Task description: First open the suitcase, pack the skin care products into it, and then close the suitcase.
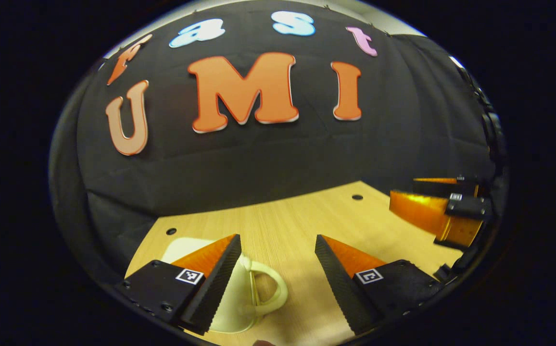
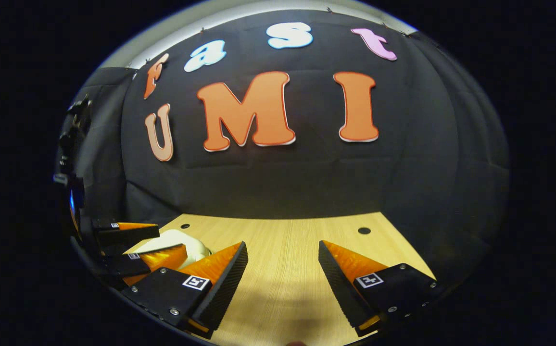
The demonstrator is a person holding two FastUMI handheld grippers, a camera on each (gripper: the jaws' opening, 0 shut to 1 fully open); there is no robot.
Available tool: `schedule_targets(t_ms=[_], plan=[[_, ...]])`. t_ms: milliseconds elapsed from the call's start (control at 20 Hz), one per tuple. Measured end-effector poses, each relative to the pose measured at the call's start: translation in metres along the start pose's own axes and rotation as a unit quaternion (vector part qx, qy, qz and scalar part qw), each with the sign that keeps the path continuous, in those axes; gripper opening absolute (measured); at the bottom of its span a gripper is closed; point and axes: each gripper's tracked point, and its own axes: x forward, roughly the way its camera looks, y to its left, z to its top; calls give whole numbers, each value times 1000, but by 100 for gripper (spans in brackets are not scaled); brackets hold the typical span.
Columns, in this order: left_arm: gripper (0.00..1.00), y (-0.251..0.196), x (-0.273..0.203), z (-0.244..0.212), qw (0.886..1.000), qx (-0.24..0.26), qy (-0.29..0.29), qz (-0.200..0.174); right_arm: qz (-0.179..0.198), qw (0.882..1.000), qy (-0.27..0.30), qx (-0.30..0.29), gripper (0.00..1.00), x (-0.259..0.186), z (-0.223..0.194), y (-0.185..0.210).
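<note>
Just below the left gripper [image 1: 278,242], whose fingers stand wide apart holding nothing, a cream suitcase [image 1: 239,298] sits closed on the wooden table [image 1: 297,221], its handle [image 1: 271,288] facing the gap. The right gripper [image 2: 283,250] is likewise spread and unloaded, over bare wood reaching to the black cloth wall [image 2: 278,182]. The suitcase lies near the table's left edge.

Suitcase [image 1: 232,298] on table [image 1: 297,226], under left gripper [image 1: 278,269], handle toward its gap; right gripper [image 1: 432,211] off to right, above table.
</note>
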Motion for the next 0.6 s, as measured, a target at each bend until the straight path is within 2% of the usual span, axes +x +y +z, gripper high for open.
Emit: schedule_targets(t_ms=[250,400,600], plan=[[99,26,-24,59,992,-32,-111,54,5,997,-74,-28,95,-8,47,9],[98,34,-33,70,987,-19,-139,82,4,995,-97,-38,95,-11,54,7],[98,34,-37,70,986,-19,-139,86,7,995,-95,-37,94,-16,50,14]])
